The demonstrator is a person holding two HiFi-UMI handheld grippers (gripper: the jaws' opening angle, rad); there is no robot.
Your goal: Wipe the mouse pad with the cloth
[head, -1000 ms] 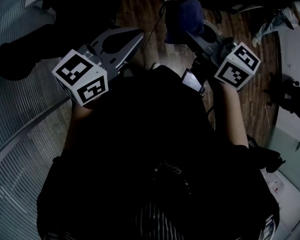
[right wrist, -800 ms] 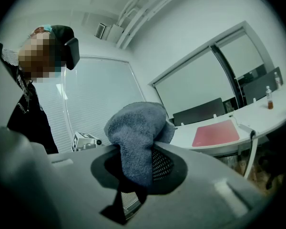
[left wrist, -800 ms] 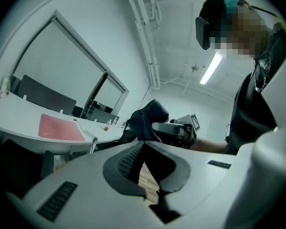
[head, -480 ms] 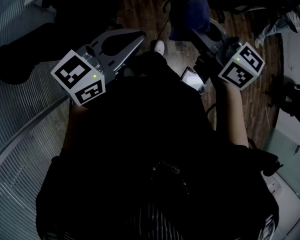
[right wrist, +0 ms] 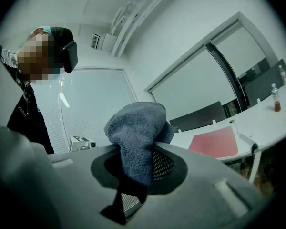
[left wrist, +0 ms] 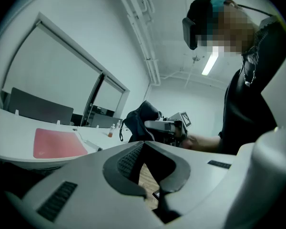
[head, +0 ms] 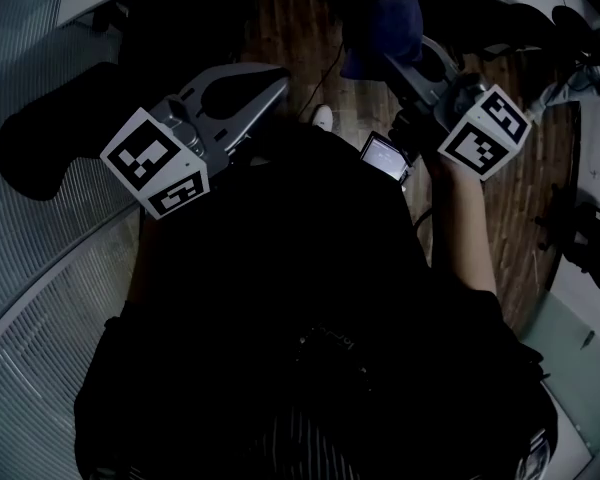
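A red mouse pad (left wrist: pixel 57 142) lies flat on the curved white desk (left wrist: pixel 9 123); the right gripper view shows the same mouse pad (right wrist: pixel 214 142) farther off to the right. A dark blue cloth (head: pixel 380 23) is bunched between the jaws of my right gripper (head: pixel 388 60), which is shut on it. In the right gripper view the cloth (right wrist: pixel 136 132) bulges out over the jaw tips and hides them. My left gripper (head: pixel 276 76) is held out in front of the body, jaws shut with nothing in them. Both grippers are held in the air, away from the desk.
I stand on a wooden floor (head: pixel 290 18) beside a ribbed glass wall (head: pixel 40 268). A black chair (head: pixel 50 138) sits at the left. A small lit screen (head: pixel 385 156) hangs below the right gripper. A bottle (right wrist: pixel 275 99) stands on the desk.
The head view has shifted, so more of the white desk edge shows at the top. The right gripper with the cloth moved slightly up and right; the left gripper barely moved.
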